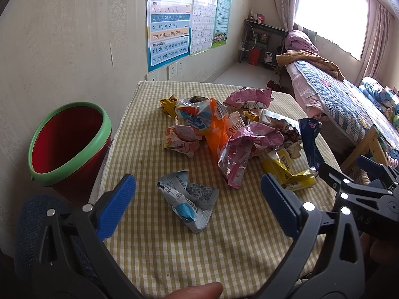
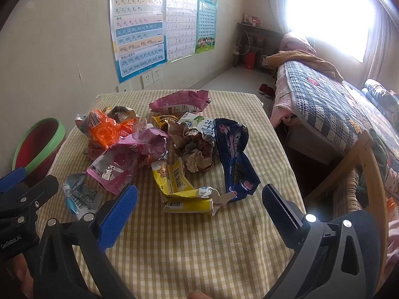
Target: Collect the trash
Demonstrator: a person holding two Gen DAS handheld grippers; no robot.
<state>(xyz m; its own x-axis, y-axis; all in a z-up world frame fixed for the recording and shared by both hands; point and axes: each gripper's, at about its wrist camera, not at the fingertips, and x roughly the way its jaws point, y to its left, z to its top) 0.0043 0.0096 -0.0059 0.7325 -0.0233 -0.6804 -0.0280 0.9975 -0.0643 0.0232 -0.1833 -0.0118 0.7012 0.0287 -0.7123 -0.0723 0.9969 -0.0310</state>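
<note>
A heap of crumpled snack wrappers (image 1: 232, 129) lies on a table with a yellow checked cloth (image 1: 224, 249). A grey and blue wrapper (image 1: 189, 196) lies apart at the front, between the fingers of my open, empty left gripper (image 1: 199, 199). In the right wrist view my right gripper (image 2: 199, 211) is open and empty, just short of a yellow wrapper (image 2: 179, 186) and a dark blue Oreo wrapper (image 2: 234, 159). A red bin with a green rim (image 1: 67, 144) stands left of the table; it also shows in the right wrist view (image 2: 40, 144).
A wall with posters (image 1: 172, 20) and sockets runs behind the table. A bed with a quilt (image 1: 349, 109) stands to the right, with a wooden frame (image 2: 369, 169) near the table edge. A shelf (image 1: 261, 42) stands at the far end.
</note>
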